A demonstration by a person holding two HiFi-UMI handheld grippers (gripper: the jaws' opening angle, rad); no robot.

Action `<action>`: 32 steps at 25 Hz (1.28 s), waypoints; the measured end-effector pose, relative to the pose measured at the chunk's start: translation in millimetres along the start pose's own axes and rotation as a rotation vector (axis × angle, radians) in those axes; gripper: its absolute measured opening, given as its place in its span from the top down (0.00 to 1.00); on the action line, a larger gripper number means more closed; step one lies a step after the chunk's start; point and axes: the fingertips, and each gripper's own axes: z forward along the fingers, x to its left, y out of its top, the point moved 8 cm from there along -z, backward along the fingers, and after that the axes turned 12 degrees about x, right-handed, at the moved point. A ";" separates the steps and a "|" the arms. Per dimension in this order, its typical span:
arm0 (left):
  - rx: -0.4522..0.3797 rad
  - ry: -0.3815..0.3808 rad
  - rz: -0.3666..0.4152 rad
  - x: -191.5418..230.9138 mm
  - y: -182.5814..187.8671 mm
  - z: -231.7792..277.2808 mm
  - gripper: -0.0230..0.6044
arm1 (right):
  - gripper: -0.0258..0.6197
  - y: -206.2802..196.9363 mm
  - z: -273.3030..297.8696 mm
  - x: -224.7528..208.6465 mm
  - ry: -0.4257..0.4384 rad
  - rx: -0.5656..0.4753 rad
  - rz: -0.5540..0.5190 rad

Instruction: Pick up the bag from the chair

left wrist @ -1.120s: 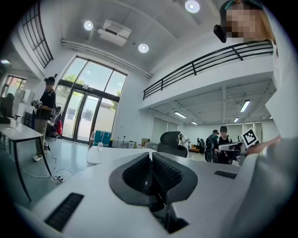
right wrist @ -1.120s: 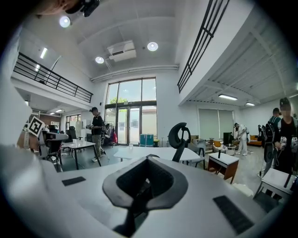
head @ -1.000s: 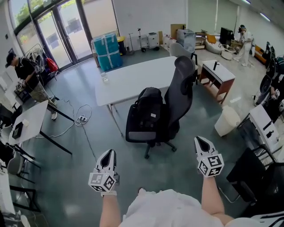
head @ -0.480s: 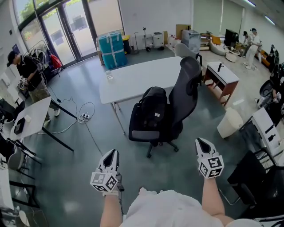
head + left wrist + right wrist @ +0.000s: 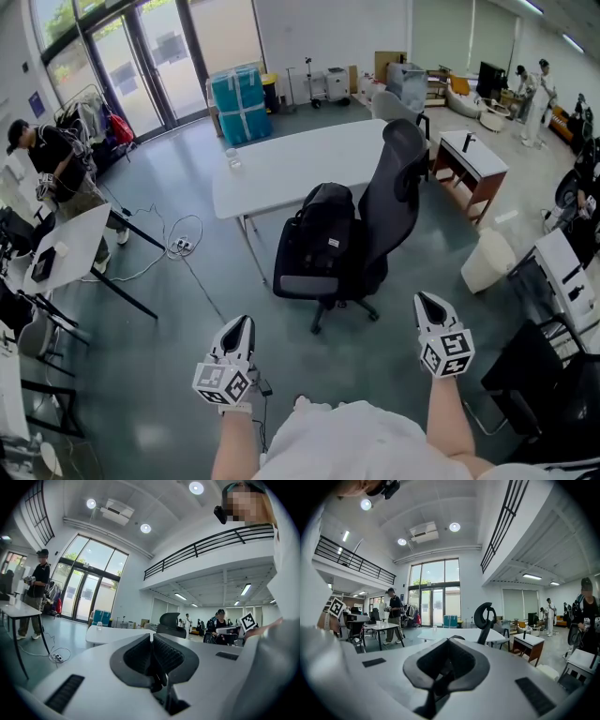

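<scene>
A black backpack stands upright on the seat of a black office chair in the head view, leaning against the backrest. My left gripper is held low at the bottom left, well short of the chair, jaws shut and empty. At the bottom right, my right gripper is also shut with nothing in it. The chair's headrest rises above the right gripper's jaws in the right gripper view; the chair shows far off in the left gripper view.
A white table stands just behind the chair with a small bottle on it. Cables and a power strip lie on the floor at left. A person stands by a desk far left. A brown side desk is at right.
The head view has drifted slightly, so the chair and bag now sit a little further right and lower. Both grippers stay in much the same place, still shut.
</scene>
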 end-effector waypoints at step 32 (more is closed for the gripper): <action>0.015 -0.047 -0.011 124.4 53.8 129.9 0.90 | 0.93 64.3 167.5 4.1 -0.021 0.036 0.003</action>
